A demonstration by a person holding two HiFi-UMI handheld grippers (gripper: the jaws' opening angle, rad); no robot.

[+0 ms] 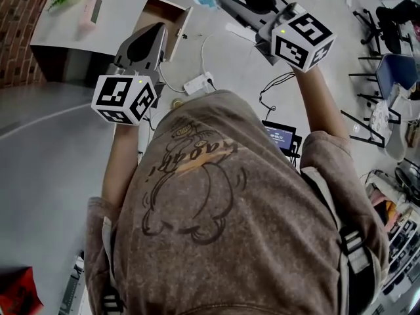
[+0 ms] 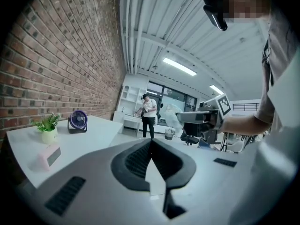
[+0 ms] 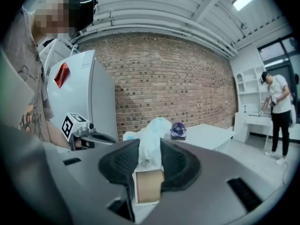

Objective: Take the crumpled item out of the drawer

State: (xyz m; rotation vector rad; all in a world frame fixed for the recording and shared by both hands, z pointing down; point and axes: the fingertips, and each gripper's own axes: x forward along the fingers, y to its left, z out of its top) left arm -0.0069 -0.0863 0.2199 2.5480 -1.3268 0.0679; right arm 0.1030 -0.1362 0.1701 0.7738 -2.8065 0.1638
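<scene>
The right gripper (image 3: pixel 150 143) pinches the crumpled item (image 3: pixel 153 128) between its jaws, held high to carry it clear, while the left gripper (image 2: pixel 151 142) beside it is closed and empty.

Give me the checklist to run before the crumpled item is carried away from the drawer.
1. Right gripper shut on the crumpled item, fingers pressing both its sides: ok.
2. Item fully clear of the drawer: cannot tell; the right gripper view shows the drawer's brown inside just below the fingers.
3. Left gripper empty, fingers together: ok.
4. Left gripper clear of the drawer front: cannot tell; in the head view they sit close together.
5. Bystander well away from both grippers: ok.
</scene>
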